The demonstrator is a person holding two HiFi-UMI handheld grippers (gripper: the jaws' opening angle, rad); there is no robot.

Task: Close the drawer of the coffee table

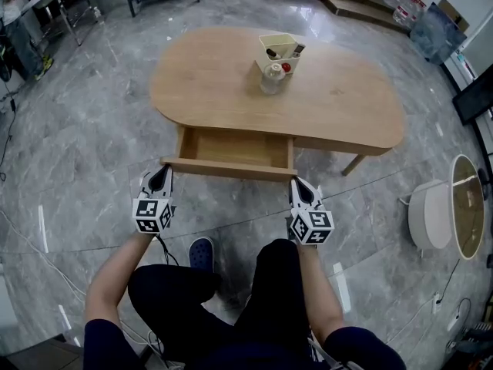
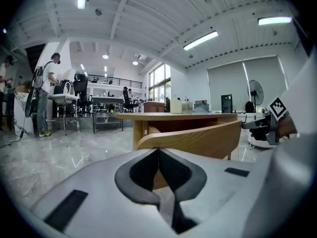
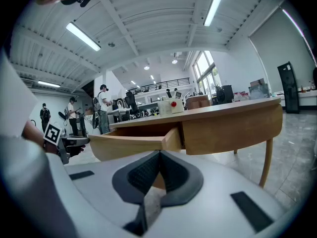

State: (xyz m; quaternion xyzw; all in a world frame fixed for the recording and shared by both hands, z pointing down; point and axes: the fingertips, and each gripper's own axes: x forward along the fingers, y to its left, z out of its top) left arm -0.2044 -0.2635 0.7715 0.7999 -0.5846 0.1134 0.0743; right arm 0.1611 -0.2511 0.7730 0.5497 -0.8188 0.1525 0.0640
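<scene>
Open light-wood drawer [image 1: 231,149] under the oval wooden worktop [image 1: 216,91], left gripper [image 1: 162,173] and right gripper [image 1: 299,185] both closed, empty, at its front corners.

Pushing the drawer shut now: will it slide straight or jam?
The drawer looks empty, so probably light. Its wooden front is likely stiff. With left gripper and right gripper near opposite ends, an even push should keep it straight; uneven might skew it.

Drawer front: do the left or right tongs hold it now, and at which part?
Nothing is held. Both the left tongs and the right tongs are shut and empty, pointing at the ends of the open drawer front.
</scene>
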